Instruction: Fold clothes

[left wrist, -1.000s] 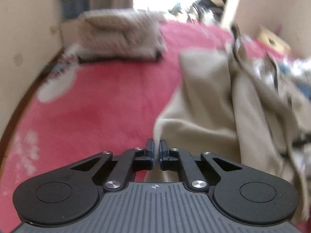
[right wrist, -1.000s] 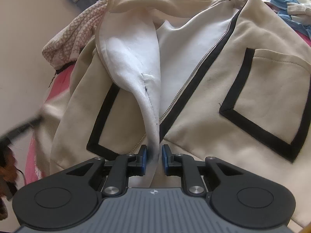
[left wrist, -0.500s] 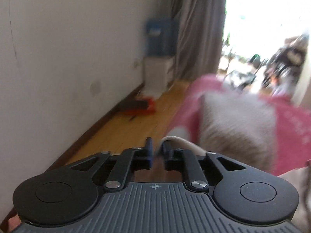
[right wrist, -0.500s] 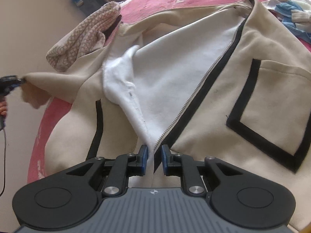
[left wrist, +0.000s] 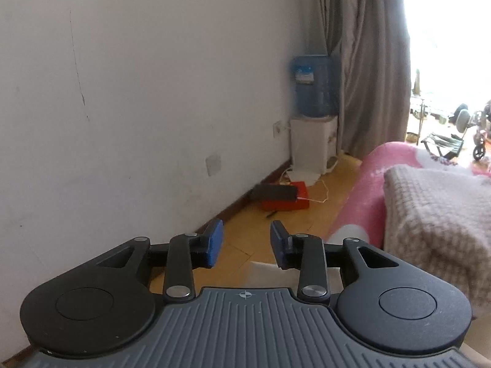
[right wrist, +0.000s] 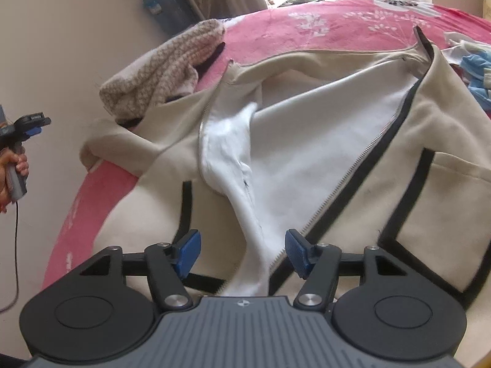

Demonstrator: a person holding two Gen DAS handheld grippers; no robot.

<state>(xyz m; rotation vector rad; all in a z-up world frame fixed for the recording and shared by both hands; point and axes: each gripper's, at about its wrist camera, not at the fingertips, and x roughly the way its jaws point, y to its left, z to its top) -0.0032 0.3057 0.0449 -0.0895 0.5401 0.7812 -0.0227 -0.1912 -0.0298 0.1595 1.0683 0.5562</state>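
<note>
A cream zip jacket (right wrist: pixel 353 165) with black trim lies spread open on the pink bed (right wrist: pixel 337 27), white lining up. My right gripper (right wrist: pixel 244 245) hovers over its lower front. Its jaws are opening, and the lining's folded edge (right wrist: pixel 245 190) runs loose between the pads without being pressed. The jacket's left sleeve (right wrist: pixel 95 150) lies slack at the bed's edge. My left gripper (left wrist: pixel 245 239) points at the wall and floor past that edge. Its jaws are opening too, with only a scrap of cream cloth (left wrist: pixel 260 271) below them. From the right wrist, the left gripper (right wrist: pixel 32 121) shows in a hand at far left.
A knitted beige garment (left wrist: pixel 435 214) is heaped on the bed by the sleeve, also seen as the knitted heap (right wrist: pixel 162 76). More clothes (right wrist: pixel 472 67) lie at the far right. Beyond the bed are a wall, a water dispenser (left wrist: pixel 313 116) and a red box (left wrist: pixel 285 201) on the floor.
The left gripper swung off the bed towards the wall, pulling the sleeve outward, then opened and let it drop. The right gripper opened off the jacket's front edge, and the raised flap sank.
</note>
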